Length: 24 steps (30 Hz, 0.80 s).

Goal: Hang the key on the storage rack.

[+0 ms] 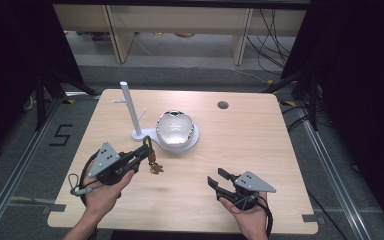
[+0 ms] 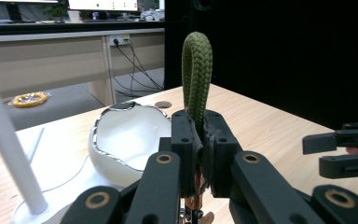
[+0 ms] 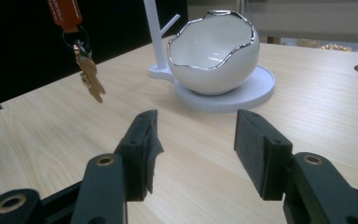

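Left gripper (image 1: 144,151) fingers tight on key strap (image 2: 196,74), perhaps just clear of bowl (image 1: 175,129).

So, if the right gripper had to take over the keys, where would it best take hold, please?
Probably on the orange tag just above the ring, coming in from the side. The keys hang free above the table below the left gripper, which is shut on the green loop; the tag looks flat and broad, so the open right gripper could close across it, while the keys themselves might swing.
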Tool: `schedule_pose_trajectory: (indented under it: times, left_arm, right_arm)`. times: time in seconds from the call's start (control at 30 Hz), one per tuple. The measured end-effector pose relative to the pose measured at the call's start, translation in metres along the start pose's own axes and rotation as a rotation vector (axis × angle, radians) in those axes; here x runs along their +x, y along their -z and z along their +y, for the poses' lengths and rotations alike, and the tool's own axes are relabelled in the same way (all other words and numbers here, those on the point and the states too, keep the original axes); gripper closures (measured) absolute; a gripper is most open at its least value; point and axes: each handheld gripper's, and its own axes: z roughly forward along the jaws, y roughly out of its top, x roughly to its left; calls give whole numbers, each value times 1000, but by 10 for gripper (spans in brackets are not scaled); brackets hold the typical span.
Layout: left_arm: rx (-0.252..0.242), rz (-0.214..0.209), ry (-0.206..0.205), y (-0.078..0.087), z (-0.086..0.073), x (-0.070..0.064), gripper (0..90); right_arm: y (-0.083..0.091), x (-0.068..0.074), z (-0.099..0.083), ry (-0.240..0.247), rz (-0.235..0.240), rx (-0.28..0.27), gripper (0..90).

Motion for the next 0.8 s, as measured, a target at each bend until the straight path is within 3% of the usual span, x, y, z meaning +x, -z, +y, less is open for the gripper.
schedule_pose_trajectory:
  times: [0.07,0.13,0.17,0.2,0.23,0.27,0.33,0.67,0.7,0.8]
  left_arm:
    - [1,13,0,2,-1,3,835]
    - [-1,27,-1,4,-2,5,835]
    - [-2,32,0,5,-2,6,835]
    - [-10,38,7,6,-3,8,835]
    - [-3,44,6,7,-3,9,835]
    - [-3,62,5,9,-5,12,835]
    - [-1,68,7,10,-5,14,835]
    - [5,131,26,22,-10,33,835]
    - [6,138,27,23,-10,34,835]
    - [8,159,30,26,-11,40,835]
  right_arm:
    - [0,-3,-2,35,-7,8,503]
    - [1,-1,-4,-4,-15,15,502]
    - [1,-3,-5,22,-21,18,501]
    - [2,-2,-6,3,-20,25,501]
    - [3,-4,-6,28,-24,16,501]
    - [3,-4,-8,-1,-12,19,499]
    - [4,-5,-8,14,-13,9,499]
    - [5,-5,-10,-23,-27,26,492]
    - [3,-6,-11,-1,-30,0,491]
    - [4,-5,-11,-20,-20,20,489]
